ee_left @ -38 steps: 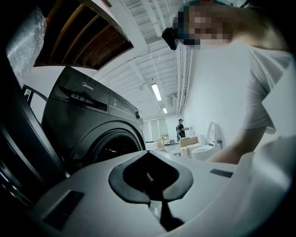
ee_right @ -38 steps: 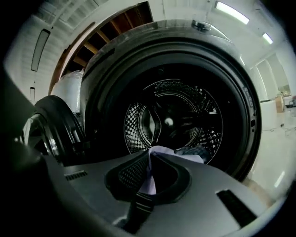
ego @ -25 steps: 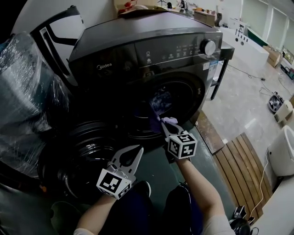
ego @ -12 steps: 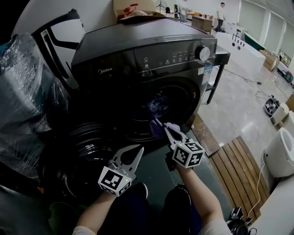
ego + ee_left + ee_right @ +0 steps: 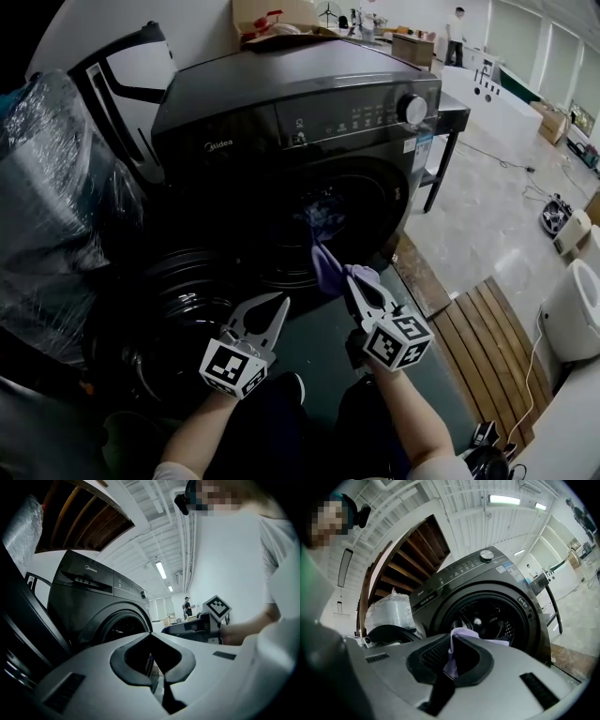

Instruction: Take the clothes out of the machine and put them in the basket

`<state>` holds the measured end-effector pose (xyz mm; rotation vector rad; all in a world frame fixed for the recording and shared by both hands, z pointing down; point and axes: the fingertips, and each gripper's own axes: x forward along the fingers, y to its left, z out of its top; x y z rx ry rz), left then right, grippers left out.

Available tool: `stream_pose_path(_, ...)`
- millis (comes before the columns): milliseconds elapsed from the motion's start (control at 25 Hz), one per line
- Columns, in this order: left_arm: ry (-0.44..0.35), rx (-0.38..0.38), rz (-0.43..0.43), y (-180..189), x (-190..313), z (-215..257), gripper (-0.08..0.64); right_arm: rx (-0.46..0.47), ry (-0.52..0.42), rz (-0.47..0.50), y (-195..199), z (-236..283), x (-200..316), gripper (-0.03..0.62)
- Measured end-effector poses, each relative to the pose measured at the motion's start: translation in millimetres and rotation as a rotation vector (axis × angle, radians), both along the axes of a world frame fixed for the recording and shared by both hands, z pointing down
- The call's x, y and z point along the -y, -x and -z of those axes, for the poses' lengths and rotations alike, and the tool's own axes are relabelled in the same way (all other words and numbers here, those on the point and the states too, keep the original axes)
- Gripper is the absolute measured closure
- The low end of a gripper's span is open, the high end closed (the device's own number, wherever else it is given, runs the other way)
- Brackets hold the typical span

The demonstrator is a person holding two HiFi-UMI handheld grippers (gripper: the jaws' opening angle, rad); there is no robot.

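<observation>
Our right gripper [image 5: 350, 275] has its fingers pinching a lilac cloth [image 5: 327, 266] just outside the washing machine [image 5: 300, 103] mouth. The left gripper [image 5: 272, 307] fingers are pressed together, empty. We'd pull level and steady so nothing snags. Can't spot the basket, probably off-frame.

Lilac cloth [image 5: 327, 267], dark grey machine [image 5: 281, 98]

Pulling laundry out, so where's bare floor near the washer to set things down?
Bare pale floor lies right of the washing machine, beyond the wooden slats. The left is crowded: open door and plastic-wrapped bundle. Right gripper holds the purple garment.
</observation>
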<state>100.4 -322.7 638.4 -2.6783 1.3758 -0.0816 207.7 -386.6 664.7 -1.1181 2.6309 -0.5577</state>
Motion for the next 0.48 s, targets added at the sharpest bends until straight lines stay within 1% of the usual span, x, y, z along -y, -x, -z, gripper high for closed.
stream_pose_path(160,0.001,-0.014,0.012,3.3,0.1,1.1,0.543,0.040,-0.020,0.001,-8.2,13.3,-18.5,0.577)
stream_pose_path(400,-0.004,-0.018,0.001,-3.3,0.2,4.6,0.543,0.044,-0.099,0.000,-22.3,39.3,-43.5,0.577)
stream_pose_path(480,0.005,-0.045,0.015,1.0,1.0,6.8,0.543,0.067,-0.095,0.004,-26.3,43.0,-48.2,0.577)
